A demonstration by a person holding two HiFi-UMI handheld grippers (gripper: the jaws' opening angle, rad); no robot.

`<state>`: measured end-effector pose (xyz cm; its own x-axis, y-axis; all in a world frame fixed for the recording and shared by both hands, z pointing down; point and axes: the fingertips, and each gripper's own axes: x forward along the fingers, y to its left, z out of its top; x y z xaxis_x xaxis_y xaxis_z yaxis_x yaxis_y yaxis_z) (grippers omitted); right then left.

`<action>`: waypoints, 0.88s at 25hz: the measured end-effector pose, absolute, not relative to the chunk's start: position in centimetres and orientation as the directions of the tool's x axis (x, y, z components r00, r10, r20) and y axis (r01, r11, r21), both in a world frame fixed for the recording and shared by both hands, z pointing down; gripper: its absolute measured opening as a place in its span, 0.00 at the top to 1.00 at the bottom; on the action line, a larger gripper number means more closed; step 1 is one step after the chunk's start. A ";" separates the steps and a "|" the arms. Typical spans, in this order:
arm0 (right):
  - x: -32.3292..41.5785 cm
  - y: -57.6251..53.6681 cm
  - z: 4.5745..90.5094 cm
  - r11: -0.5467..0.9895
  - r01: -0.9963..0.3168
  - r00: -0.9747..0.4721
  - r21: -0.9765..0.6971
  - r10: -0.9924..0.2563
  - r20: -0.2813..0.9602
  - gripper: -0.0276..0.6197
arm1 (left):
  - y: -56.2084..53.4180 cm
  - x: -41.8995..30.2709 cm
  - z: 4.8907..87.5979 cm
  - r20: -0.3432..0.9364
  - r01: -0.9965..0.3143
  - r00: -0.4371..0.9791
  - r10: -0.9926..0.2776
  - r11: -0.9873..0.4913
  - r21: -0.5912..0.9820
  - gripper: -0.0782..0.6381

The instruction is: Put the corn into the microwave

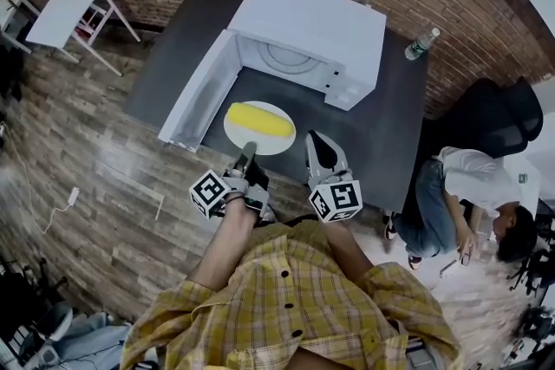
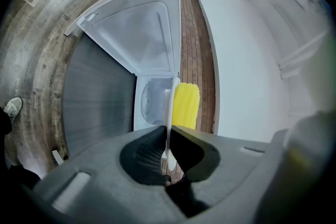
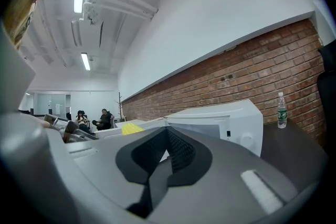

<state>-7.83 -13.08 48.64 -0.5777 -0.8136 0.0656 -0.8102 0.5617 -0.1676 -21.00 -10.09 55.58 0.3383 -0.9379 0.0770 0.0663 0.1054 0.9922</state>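
The left gripper [image 1: 247,154] is clamped on the near rim of a white plate [image 1: 270,145]. In the left gripper view the rim runs edge-on between the two pads. An ear of yellow corn [image 1: 260,120] lies across the plate, not yet inside the oven. The plate is on or just above the dark table [image 1: 173,39], directly in front of the open cavity of the white microwave [image 1: 303,30].

In the head view the plate is at 6 o'clock from the cavity. The microwave door [image 1: 201,91] stands swung out at about 8 o'clock from it.

The right gripper [image 1: 319,148] is just beside the plate at its 3 o'clock. Its jaws are together with nothing between them.

A water bottle [image 1: 421,43] stands on the table at 3 o'clock from the microwave. A seated person [image 1: 451,195] is beyond the table's edge at about 4 o'clock.
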 end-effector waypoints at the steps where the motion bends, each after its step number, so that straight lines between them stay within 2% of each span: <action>1: -7.9 -13.3 48.7 0.555 -0.815 -0.571 -0.168 -0.818 0.068 0.96 | -10.4 -21.1 55.6 0.077 0.063 0.348 -0.934 0.106 0.992 0.86; 9: -6.8 -14.4 48.2 0.492 -0.850 -0.509 -0.188 -0.860 0.048 0.96 | -11.8 -21.1 56.6 0.100 0.044 0.397 -0.912 0.127 0.991 0.86; 22: -4.6 -15.4 49.7 0.475 -0.871 -0.487 -0.126 -0.869 0.086 0.95 | -13.1 -19.4 56.8 0.098 0.048 0.381 -0.919 0.126 0.991 0.86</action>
